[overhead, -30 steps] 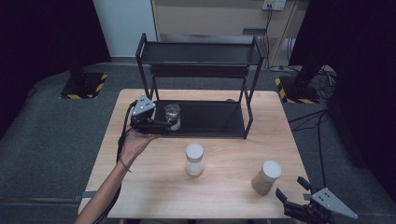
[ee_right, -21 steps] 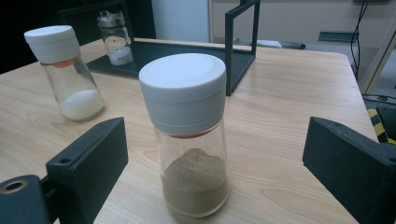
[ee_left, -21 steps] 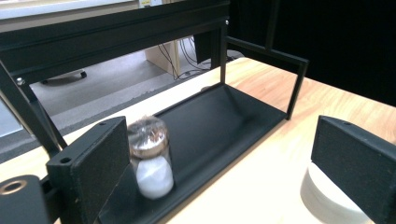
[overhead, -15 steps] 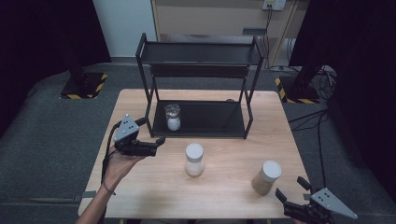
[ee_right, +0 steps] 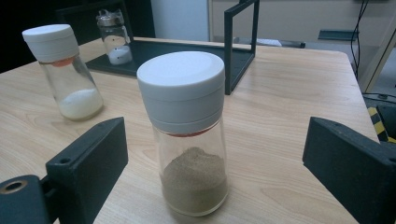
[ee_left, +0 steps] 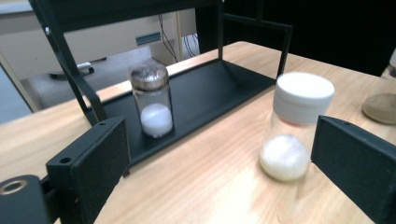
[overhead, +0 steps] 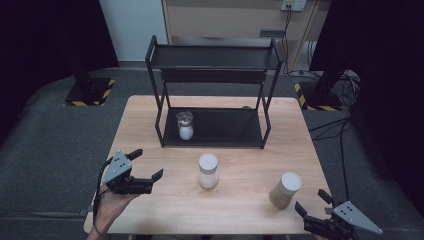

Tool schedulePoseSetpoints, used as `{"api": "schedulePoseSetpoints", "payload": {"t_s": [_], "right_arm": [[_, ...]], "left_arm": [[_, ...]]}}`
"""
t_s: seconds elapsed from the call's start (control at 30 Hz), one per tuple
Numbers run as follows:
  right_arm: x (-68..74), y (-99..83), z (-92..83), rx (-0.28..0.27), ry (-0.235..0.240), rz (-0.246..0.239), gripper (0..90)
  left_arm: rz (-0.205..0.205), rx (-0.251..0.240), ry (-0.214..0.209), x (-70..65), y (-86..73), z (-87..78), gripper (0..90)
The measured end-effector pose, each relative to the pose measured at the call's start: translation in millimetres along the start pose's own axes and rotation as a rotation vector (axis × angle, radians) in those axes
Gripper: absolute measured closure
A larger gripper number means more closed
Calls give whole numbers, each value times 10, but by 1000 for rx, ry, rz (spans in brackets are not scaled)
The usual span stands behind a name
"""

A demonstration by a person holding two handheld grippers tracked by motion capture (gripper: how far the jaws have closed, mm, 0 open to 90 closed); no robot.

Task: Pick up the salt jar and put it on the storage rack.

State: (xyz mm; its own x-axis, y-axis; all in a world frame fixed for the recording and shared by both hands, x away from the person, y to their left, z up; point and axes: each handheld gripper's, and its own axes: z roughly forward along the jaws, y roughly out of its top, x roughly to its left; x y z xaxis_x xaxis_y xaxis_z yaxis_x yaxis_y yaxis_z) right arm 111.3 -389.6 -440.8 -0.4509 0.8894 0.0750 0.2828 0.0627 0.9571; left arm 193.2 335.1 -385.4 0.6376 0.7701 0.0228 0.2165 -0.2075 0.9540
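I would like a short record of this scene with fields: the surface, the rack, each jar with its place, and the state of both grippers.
surface: wooden table
rack: black two-level rack at the far side of the table
shaker: glass shaker with metal top, white powder, stands on the rack's lower shelf
middle jar: white-lidded jar, white powder, on the table before the rack
right jar: brown-powder jar, white lid, near the right gripper
left gripper: open, holds nothing
right gripper: open, holds nothing

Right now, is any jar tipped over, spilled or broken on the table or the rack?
Nothing stands out. The metal-capped jar stands upright on the rack, and the white-lidded jar and brown-powder jar stand upright on the table, lids on, no spill.
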Motion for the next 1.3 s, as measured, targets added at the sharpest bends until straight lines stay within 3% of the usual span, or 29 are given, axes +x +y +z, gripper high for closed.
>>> {"api": "schedulePoseSetpoints", "payload": {"t_s": [0.2, 0.37, 0.63, 0.7, 1.3], "right_arm": [[20, 11, 4, 2, 1, -10, 67], [22, 14, 7, 3, 0, -9, 67], [25, 15, -2, 2, 0, -9, 67], [21, 14, -1, 1, 1, -10, 67], [15, 14, 8, 2, 7, -10, 68]], "left_arm": [[-3, 9, 1, -52, -222, -106, 36], [-38, 20, 15, -96, -438, -198, 35], [-76, 46, 24, -119, -645, -277, 35], [-78, 61, 23, -108, -662, -283, 34], [-64, 28, 47, -71, -759, -360, 19]]}}
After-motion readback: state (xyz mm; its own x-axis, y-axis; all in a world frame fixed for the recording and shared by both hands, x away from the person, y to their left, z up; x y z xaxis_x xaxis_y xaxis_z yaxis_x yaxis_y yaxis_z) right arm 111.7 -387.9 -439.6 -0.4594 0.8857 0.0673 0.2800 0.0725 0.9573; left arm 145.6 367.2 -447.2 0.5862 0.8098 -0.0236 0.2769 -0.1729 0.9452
